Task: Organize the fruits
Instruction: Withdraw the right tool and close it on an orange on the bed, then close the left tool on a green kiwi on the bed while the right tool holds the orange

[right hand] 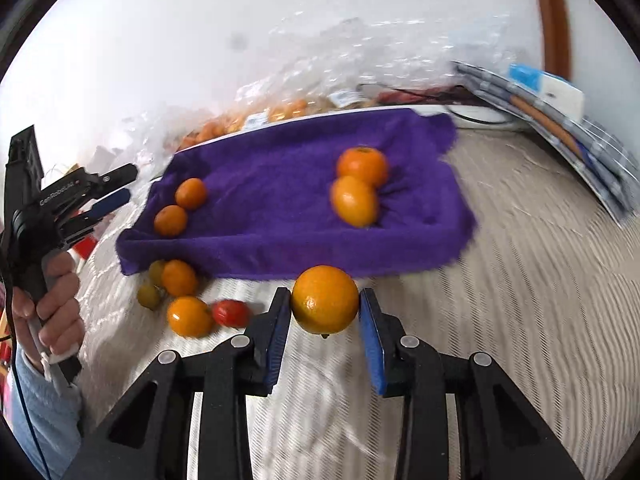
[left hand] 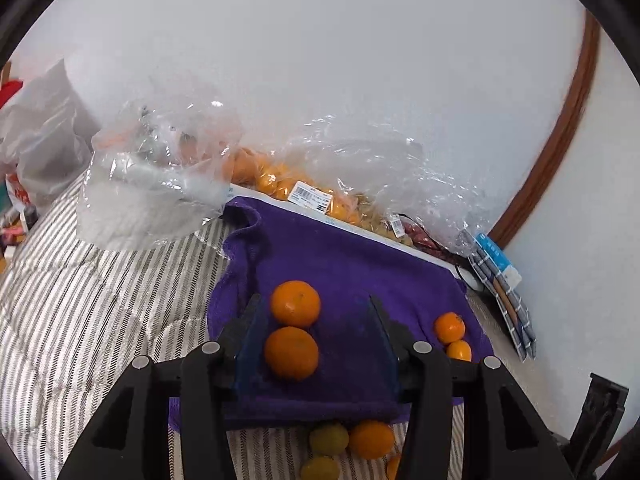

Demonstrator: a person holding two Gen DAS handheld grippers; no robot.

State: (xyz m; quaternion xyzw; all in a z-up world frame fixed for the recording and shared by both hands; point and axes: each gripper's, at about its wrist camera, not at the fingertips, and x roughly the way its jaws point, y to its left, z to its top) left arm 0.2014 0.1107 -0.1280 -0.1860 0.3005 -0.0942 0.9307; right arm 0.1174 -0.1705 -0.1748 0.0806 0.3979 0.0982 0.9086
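Note:
A purple towel (left hand: 344,264) lies on the striped bedding; it also shows in the right wrist view (right hand: 280,184). Two oranges (left hand: 294,328) sit on it between the fingers of my left gripper (left hand: 316,322), which is open and hovers above them without touching. Two smaller oranges (left hand: 450,328) lie at the towel's right edge. My right gripper (right hand: 325,308) is shut on an orange (right hand: 325,300), held above the bedding in front of the towel. Several loose fruits, orange, greenish and one red (right hand: 230,313), lie by the towel's near left corner (right hand: 180,292).
Clear plastic bags of oranges (left hand: 280,180) and crumpled plastic (left hand: 160,172) lie behind the towel against the white wall. A stack of flat packets (left hand: 504,284) leans at the right. The left gripper and the hand holding it show in the right wrist view (right hand: 108,196).

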